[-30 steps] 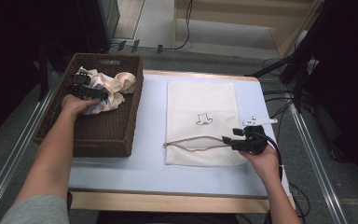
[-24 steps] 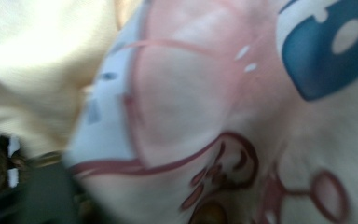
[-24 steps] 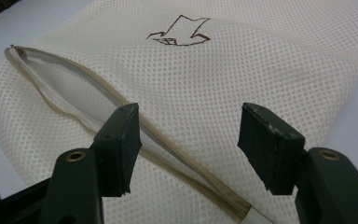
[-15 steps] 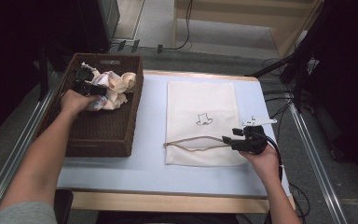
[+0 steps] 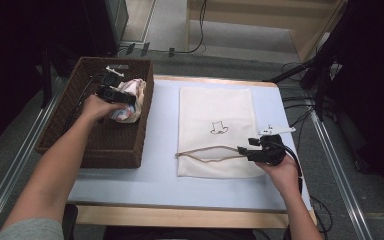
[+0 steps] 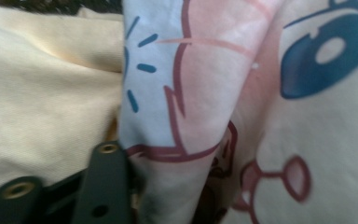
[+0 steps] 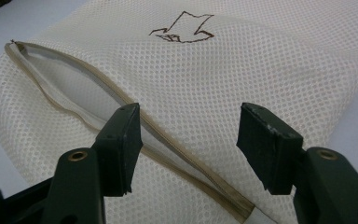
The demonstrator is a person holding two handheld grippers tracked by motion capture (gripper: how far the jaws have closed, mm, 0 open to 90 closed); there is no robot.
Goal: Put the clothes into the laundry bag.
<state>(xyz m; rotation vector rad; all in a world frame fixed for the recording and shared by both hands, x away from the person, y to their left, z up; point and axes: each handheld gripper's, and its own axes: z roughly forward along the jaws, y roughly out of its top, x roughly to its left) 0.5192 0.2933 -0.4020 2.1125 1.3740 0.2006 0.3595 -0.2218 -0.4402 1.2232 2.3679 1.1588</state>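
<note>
A cream cloth printed in pink and blue [image 5: 132,100] lies bunched in the far part of a brown wicker basket [image 5: 97,155]. My left gripper [image 5: 116,95] is shut on that cloth; in the left gripper view the print [image 6: 205,84] presses right against one black finger [image 6: 105,186]. A white mesh bag [image 5: 215,110] with a small drawn figure lies flat on the table. Its zipper mouth [image 7: 74,100] gapes along the near edge. My right gripper [image 7: 189,140] stands open at the right end of the zipper, and it is also seen from above [image 5: 243,150].
The basket stands on the table's left side, its near half bare. A pale blue table top [image 5: 160,175] runs between basket and bag. Cables [image 5: 300,105] trail off the right edge. Dark equipment stands beyond the far edge.
The left hand has shifted slightly toward the basket's far right corner, and the printed cloth has drawn into a tighter bunch at the gripper. The right gripper has stayed where it was.
</note>
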